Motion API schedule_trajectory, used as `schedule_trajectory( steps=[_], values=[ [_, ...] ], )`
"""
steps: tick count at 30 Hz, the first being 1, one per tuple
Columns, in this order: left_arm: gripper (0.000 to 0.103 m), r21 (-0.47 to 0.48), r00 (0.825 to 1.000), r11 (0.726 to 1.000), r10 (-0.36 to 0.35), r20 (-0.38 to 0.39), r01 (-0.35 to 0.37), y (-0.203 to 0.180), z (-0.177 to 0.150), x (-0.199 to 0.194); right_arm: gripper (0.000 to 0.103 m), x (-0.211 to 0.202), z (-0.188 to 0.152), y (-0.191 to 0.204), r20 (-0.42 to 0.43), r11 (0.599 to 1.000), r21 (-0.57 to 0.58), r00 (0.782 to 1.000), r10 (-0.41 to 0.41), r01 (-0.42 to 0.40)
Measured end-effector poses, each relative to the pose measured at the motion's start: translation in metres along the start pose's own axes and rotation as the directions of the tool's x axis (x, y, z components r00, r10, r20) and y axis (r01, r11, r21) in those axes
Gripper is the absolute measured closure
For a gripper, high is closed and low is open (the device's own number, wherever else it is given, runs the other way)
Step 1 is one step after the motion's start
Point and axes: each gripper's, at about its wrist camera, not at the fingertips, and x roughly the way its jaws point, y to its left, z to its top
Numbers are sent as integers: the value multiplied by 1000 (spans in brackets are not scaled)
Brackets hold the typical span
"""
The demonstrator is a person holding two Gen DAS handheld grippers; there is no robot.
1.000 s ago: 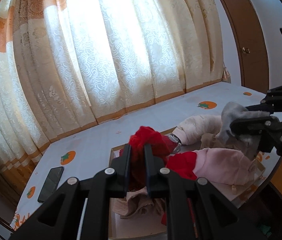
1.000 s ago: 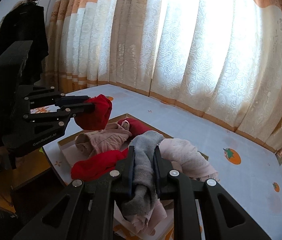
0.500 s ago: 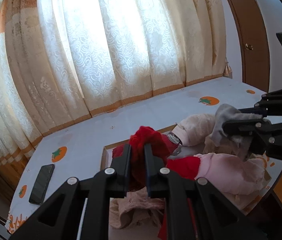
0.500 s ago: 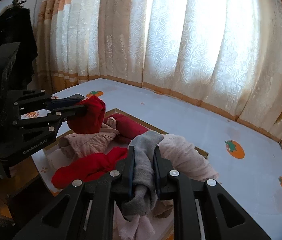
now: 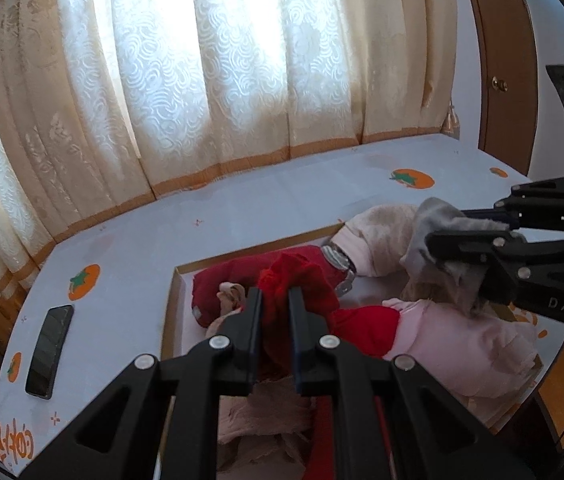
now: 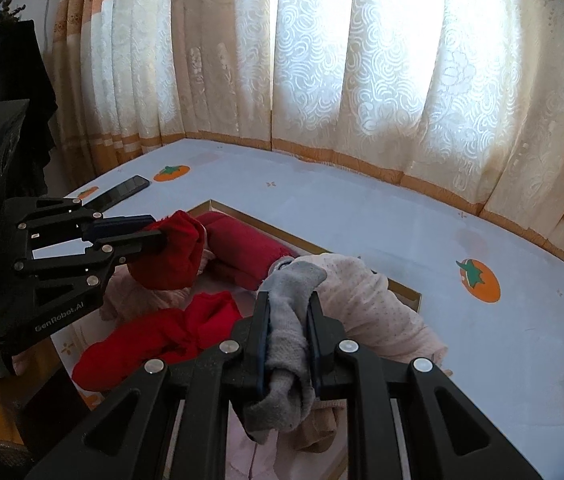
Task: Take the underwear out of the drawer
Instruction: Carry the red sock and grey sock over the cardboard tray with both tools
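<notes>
**Underwear lifted from the drawer in both grippers**

Underwear is held in two pieces above the open drawer [image 5: 180,280]. The red piece [image 5: 282,276] is bunched between the fingers of the left gripper [image 5: 275,300], which are clamped tight on it; in the right wrist view the same red bundle [image 6: 170,254] hangs off that gripper's tips [image 6: 150,232], over the drawer's left half. The grey piece [image 6: 288,312] is pinched between the fingers of the right gripper [image 6: 288,308], squeezed together on the cloth, with its loose end drooping below them. From the left wrist view the grey cloth [image 5: 438,220] sits at the right gripper's tips [image 5: 448,230], above the drawer's right side.

Inside the drawer lie a dark red roll [image 6: 242,252] against the far edge, a bright red garment [image 6: 170,334] near the front, a pale pink garment [image 5: 454,340] at the right and a cream dotted one [image 6: 366,300] beside it.

The drawer is set in a white bed sheet [image 6: 362,208] printed with orange fruit. A black phone [image 5: 50,350] lies on the sheet near its left edge, well apart from the drawer. Cream patterned curtains [image 5: 222,80] hang behind.
</notes>
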Motion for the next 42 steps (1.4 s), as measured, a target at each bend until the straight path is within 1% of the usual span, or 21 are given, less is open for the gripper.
schedule_trajectory(
  steps=[19,25,34,36,42],
  values=[
    [93,-36,996,999,-38,-82,35,4,6,25,85,29,11,4,-58,1000,7,998,1,0],
    [93,-37,995,998,-48,-84,45,4,3,26,85,36,7,4,-78,1000,11,997,-3,4],
    [92,-16,996,999,-37,-77,36,0,-7,24,85,40,1,4,-96,1000,9,995,-4,5],
    [86,-10,997,999,-32,-73,31,-1,-9,23,85,40,-2,5,-99,1000,7,995,-4,5],
    [85,-18,997,999,-33,-68,32,2,-12,22,85,36,-4,3,-89,1000,19,996,-1,3]
  ],
)
